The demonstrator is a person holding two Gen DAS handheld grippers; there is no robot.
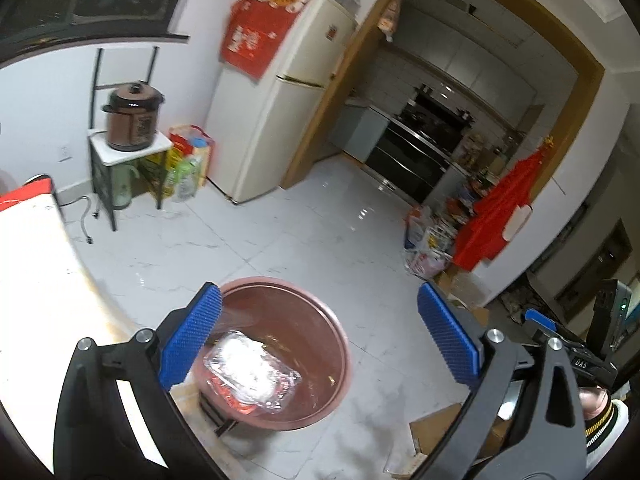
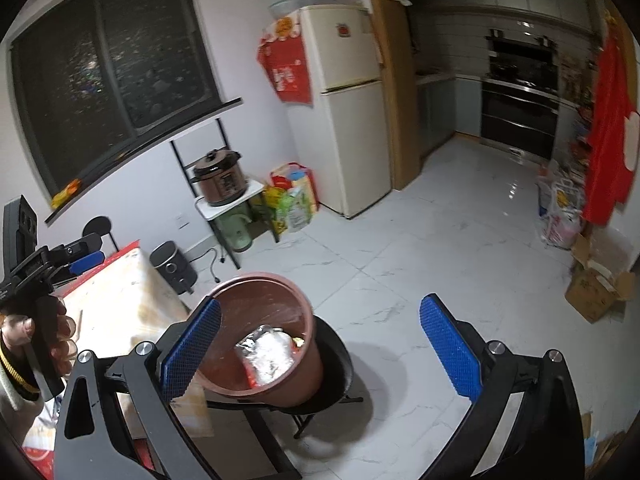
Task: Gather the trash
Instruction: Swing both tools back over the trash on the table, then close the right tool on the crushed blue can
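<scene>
Left wrist view: the left gripper (image 1: 320,340) hangs with its blue-padded jaws spread wide and empty above a round reddish-brown plastic bin (image 1: 320,360) at six o'clock. Inside the bin lies a clear plastic food tray with white and red contents (image 1: 252,376), so one piece of trash appears collected. Right wrist view: the right gripper (image 2: 322,350) also stands wide and holds nothing; the bin sits on a dark stool beside a pale table (image 2: 120,300) at eight o'clock. Flattened cardboard (image 1: 444,436) on the floor at five o'clock may remain. Only "DAS" on the other gripper's body reads clearly.
</scene>
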